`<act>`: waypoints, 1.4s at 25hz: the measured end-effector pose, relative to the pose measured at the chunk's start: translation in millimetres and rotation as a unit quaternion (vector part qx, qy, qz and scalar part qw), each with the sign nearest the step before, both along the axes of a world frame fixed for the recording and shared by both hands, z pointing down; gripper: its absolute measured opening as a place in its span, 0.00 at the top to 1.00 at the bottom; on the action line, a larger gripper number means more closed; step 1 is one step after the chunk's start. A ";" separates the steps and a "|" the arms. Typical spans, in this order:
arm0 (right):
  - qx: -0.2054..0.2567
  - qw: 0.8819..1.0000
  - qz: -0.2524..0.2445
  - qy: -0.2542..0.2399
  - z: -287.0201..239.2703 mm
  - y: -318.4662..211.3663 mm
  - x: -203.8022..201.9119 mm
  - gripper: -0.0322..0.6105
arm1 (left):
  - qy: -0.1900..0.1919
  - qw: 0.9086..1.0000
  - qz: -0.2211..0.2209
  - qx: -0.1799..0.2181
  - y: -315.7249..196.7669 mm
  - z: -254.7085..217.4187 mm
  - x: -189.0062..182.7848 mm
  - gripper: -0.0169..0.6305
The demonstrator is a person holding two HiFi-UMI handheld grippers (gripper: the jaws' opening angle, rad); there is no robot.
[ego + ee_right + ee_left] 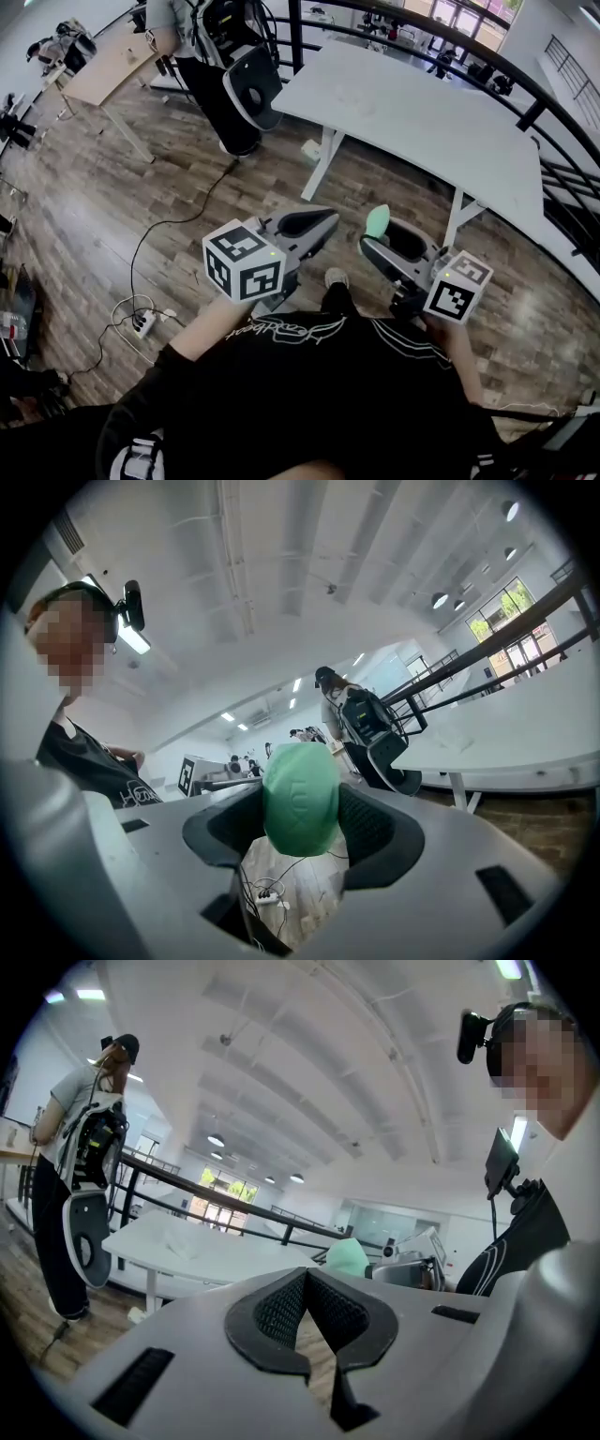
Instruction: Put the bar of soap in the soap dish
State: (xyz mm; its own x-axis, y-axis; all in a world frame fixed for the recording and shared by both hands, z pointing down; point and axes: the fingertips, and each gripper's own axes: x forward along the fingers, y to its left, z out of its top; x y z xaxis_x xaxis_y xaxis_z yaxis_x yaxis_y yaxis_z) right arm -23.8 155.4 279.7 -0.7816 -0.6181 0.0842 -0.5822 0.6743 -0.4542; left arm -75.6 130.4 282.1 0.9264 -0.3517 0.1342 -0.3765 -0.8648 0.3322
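Wood floor [141, 206] open before white table [422, 103] edge; R gripper [378, 234] fingers pinch green soap [300, 799], L gripper [305, 1277] fingers pressed together.

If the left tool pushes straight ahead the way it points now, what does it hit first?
Probably the white table, which lies just beyond the tips of the left tool, though depth is unclear.

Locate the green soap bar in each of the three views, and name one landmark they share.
Head view: the green oval bar of soap sits right of centre, in the right gripper.
Left gripper view: centre-right, beyond the empty left gripper.
Right gripper view: dead centre, clamped between the jaws.
Shared landmark: the long white table.
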 end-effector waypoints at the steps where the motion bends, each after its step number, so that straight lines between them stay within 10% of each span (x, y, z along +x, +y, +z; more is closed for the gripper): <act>1: -0.002 1.000 -0.003 -0.001 0.7 -8.5 1.9 0.62 | 0.000 1.000 -0.005 -0.002 -8.3 0.8 0.9 0.96; 22: -0.029 0.999 -0.036 0.000 25.1 -307.8 102.7 0.62 | -0.017 0.997 -0.048 -0.050 -293.6 35.3 106.8 0.96; 35: -0.013 0.999 -0.045 -0.001 26.7 -351.8 123.2 0.62 | -0.015 0.997 -0.063 -0.046 -334.2 39.6 119.9 0.96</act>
